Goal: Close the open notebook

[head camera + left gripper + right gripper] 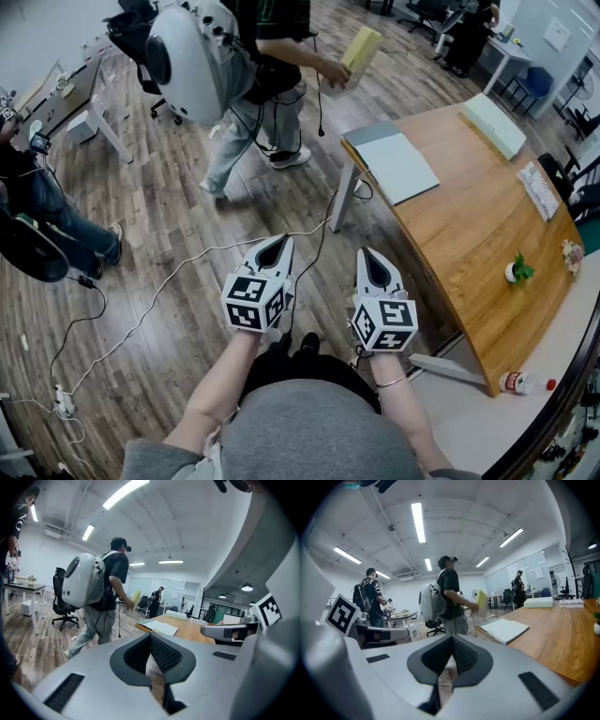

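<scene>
The left gripper (pixel 277 246) and right gripper (pixel 368 255) hang side by side over the wood floor (pixel 169 225) in front of the person, each with its jaws pressed together on nothing. The open notebook (pixel 401 169) lies flat at the end of the curved wooden desk (pixel 469 225) — ahead, to the right, well apart from both grippers.

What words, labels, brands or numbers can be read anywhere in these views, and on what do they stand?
None is readable.
Cubes on the left gripper and the right gripper: square patterns only, no letters.
Label on the bottle: too small to read.
Print on the flat packet: too blurred to read.
</scene>
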A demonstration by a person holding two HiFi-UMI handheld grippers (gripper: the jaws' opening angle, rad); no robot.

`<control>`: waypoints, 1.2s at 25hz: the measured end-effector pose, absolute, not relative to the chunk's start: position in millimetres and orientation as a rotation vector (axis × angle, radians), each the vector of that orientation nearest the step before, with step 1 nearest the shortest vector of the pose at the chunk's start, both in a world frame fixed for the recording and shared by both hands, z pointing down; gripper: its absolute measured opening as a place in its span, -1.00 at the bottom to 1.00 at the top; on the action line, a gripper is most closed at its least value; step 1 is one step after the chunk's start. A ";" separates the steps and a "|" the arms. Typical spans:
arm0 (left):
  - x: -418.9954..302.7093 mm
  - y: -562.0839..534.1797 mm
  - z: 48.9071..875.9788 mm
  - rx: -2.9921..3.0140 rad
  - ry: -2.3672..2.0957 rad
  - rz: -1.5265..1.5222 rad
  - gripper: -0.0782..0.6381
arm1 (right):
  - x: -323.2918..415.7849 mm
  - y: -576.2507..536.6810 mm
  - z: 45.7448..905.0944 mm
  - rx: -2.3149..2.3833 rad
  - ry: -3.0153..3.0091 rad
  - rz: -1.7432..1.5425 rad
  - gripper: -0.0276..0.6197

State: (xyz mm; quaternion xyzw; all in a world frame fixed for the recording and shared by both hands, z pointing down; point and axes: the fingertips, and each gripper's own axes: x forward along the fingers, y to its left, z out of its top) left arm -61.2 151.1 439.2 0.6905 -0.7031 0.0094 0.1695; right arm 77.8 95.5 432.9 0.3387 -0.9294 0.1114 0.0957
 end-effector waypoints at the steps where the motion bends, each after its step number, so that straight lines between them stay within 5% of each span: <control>1: -62.0 149.3 437.9 1.964 -2.001 0.022 -0.72 | 76.2 94.3 432.1 1.001 -2.757 0.329 -0.91; 20: -53.1 136.7 442.5 1.993 -1.988 0.036 -0.70 | 74.1 80.1 434.0 1.009 -2.763 0.349 -0.89; 30: -49.9 115.4 439.5 1.986 -1.978 -0.024 -0.43 | 80.8 60.1 435.4 1.018 -2.753 0.415 -0.51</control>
